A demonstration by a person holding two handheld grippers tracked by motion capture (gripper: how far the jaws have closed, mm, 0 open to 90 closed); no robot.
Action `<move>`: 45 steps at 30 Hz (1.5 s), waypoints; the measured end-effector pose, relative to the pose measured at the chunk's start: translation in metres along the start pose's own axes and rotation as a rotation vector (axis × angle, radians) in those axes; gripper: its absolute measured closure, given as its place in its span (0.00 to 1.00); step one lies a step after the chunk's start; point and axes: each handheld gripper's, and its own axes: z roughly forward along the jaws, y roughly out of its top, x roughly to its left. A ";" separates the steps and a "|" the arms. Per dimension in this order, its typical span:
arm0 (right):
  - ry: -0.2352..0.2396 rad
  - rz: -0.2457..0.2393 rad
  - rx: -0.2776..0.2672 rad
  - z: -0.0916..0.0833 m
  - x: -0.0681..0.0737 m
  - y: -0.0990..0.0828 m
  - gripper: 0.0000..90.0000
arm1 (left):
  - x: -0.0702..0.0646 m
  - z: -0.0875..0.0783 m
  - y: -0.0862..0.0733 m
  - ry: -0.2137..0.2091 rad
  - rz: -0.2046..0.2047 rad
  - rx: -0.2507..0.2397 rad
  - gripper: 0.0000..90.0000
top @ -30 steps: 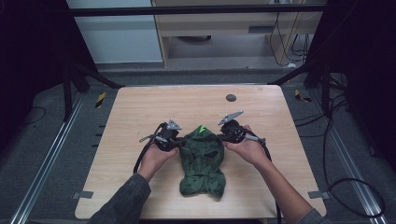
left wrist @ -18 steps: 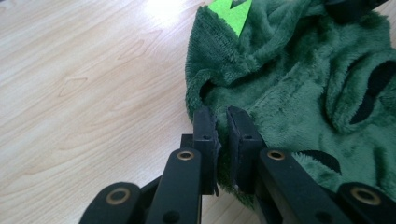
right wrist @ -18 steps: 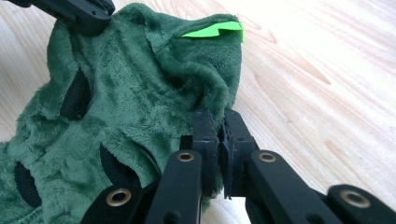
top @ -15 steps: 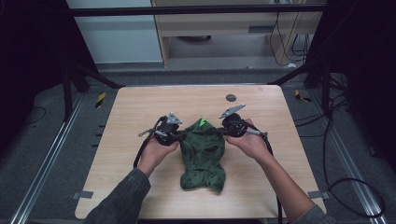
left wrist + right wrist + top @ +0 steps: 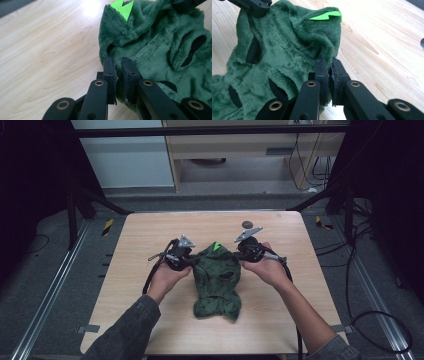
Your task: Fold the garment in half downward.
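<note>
Sleeve (image 5: 127, 330): dark grey, on the person's left forearm, entering from the bottom edge of the high view.
Garment (image 5: 217, 279): green plush piece with dark slit openings, lying on the table between the two hands; lower end toward the person, upper end raised slightly between the grippers.
Garment, left gripper view (image 5: 162, 47): plush fabric bunches into the jaws at its left edge (folds run up toward the tag).
Garment, right gripper view (image 5: 287, 50): fabric gathers at the jaws along its right edge.
Left gripper (image 5: 186, 262): held in the left hand (image 5: 167, 276); jaws clamped on the garment's left upper edge, a fold of plush pinched between the pads (image 5: 119, 71).
Right gripper (image 5: 241, 256): held in the right hand (image 5: 270, 267); jaws clamped on the garment's right upper edge (image 5: 329, 72), pads nearly together with fabric between them.
Cables (image 5: 150, 275): black, trailing from each gripper back along the forearms.
Tag (image 5: 217, 246): bright green, notched, at the garment's far top edge, between the two grippers.
Table (image 5: 150, 235): light wood, bare on both sides of the garment.
Disc (image 5: 247, 224): small, dark, round, on the table beyond the right gripper, well apart from the garment.
Background: pale cabinet (image 5: 120, 155) and floor cabling behind the table.
</note>
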 end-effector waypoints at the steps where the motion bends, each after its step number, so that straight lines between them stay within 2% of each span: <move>1: 0.001 -0.003 -0.003 -0.001 0.000 0.001 0.95 | 0.000 -0.001 0.002 0.000 -0.001 -0.002 0.92; 13: -0.012 -0.021 -0.015 -0.008 -0.004 0.013 0.95 | 0.003 -0.006 0.012 0.017 0.005 -0.014 0.92; 15: -0.016 -0.026 -0.017 -0.010 -0.004 0.015 0.95 | 0.004 -0.007 0.014 0.023 0.017 -0.010 0.92; 32: -0.040 -0.037 -0.037 -0.015 -0.007 0.030 0.95 | 0.016 -0.013 0.024 0.042 -0.004 -0.044 0.92; 38: -0.055 -0.041 -0.040 -0.015 -0.008 0.039 0.95 | 0.019 -0.015 0.030 0.059 0.005 -0.060 0.92; 45: -0.058 -0.050 -0.031 -0.013 -0.005 0.033 0.95 | 0.014 -0.013 0.024 0.047 0.011 -0.052 0.92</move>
